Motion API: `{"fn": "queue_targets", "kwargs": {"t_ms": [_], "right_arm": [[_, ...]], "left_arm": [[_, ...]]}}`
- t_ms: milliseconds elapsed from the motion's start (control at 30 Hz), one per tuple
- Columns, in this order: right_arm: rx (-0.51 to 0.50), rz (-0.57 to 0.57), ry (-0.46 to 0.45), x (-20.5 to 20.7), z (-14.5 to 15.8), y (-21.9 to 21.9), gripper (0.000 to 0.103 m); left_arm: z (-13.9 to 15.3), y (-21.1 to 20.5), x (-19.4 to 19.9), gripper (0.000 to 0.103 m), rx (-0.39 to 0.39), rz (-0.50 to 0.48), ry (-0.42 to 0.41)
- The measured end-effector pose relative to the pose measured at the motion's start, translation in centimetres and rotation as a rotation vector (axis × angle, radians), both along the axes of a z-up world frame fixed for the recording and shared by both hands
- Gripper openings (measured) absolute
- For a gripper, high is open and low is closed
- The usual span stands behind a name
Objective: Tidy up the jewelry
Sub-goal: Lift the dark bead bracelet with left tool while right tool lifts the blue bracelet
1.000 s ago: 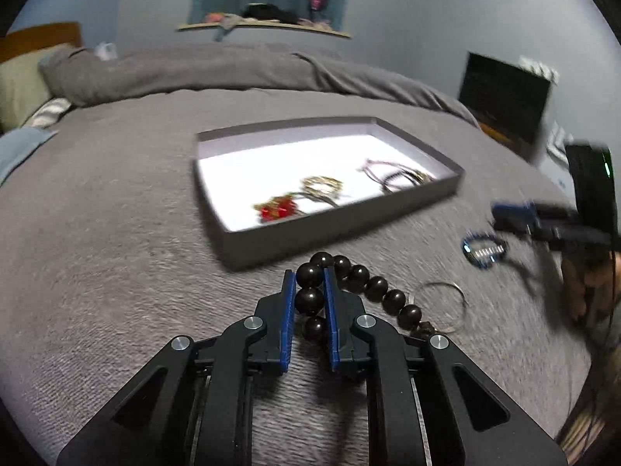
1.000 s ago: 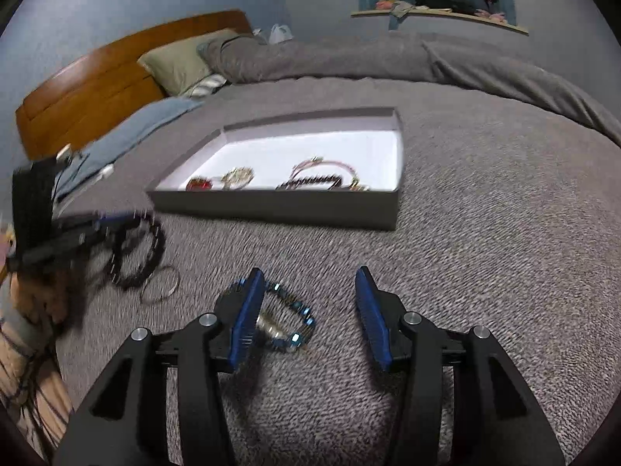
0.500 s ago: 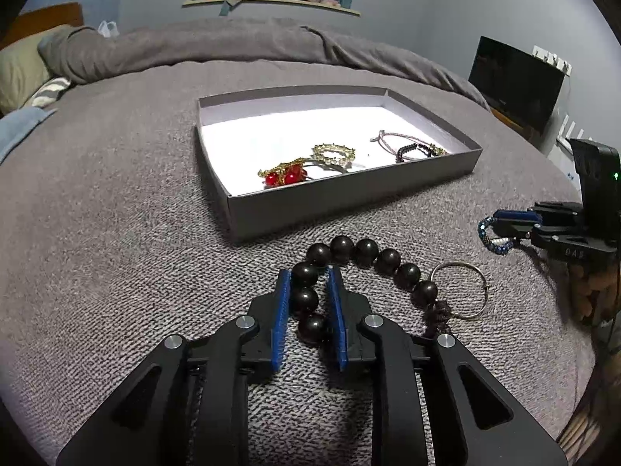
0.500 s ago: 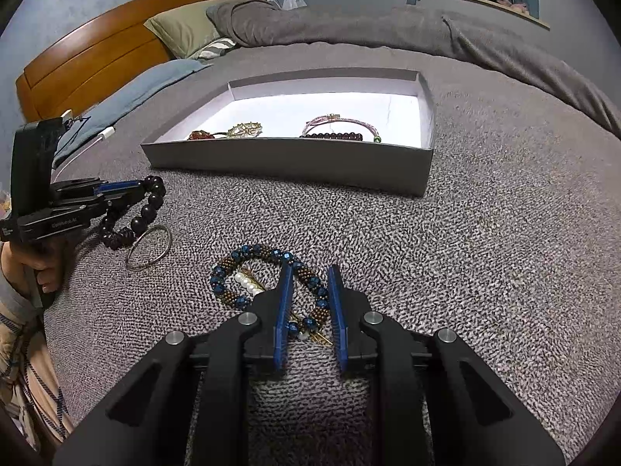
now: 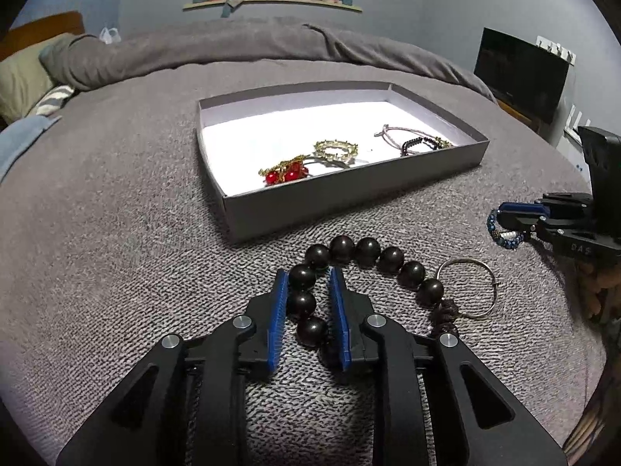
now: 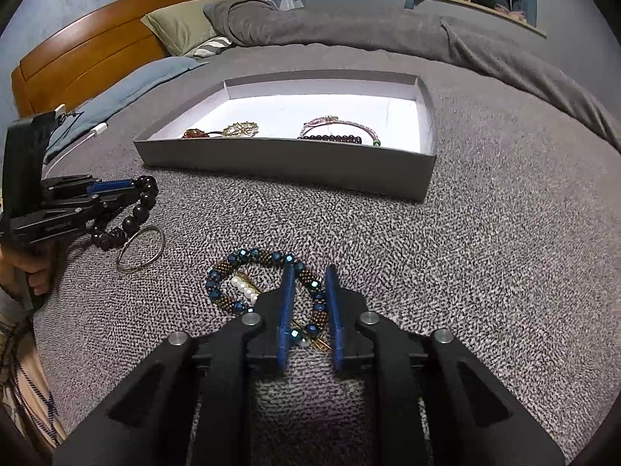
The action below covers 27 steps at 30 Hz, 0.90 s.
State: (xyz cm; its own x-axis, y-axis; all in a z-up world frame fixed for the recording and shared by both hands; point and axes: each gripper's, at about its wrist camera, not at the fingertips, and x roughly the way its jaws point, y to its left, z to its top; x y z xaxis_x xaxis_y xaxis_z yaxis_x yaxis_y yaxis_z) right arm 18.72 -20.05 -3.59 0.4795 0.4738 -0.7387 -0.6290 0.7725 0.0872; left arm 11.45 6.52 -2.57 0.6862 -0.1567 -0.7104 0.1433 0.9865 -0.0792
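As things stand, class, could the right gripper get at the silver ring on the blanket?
Probably not yet: the right gripper is shut on the blue beaded bracelet, though bare blanket separates it from the silver ring.

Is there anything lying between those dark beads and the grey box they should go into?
Nothing lies between the dark bead bracelet and the grey box, just bare blanket; only the box's near wall must be cleared.

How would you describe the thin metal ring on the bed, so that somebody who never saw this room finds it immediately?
On the grey bedspread, look in front of the shallow grey box, on the side nearer the viewer. There a string of large dark wooden beads curves away from the left tongs. The plain silver wire ring lies at the string's tasselled end: the only piece here without beads.
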Motion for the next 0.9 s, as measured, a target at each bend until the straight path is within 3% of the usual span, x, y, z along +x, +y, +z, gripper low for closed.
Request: {"fn": "queue_targets", "kwargs": {"t_ms": [67,500,800,900], "right_arm": [[0.012,0.0,-0.003,0.0,0.2,-0.1,0.008],[0.181,0.007,-0.065,-0.8,4.5,-1.7,0.008],[0.253,-0.025,-0.118,-1.1,7.3,-3.2,0.008],[0.266,-0.038,-0.128,-1.0,7.7,-3.4,0.008]], "left_arm": [[0.3,0.1,-0.1,0.019,-0.003,0.005,-0.015],[4.6,-0.4,-2.2,0.015,-0.077,-0.017,-0.242],[6.2,-0.1,-2.6,0.015,-0.168,-0.051,-0.324],[6.2,-0.2,-2.3,0.015,-0.169,-0.067,-0.312]]}}
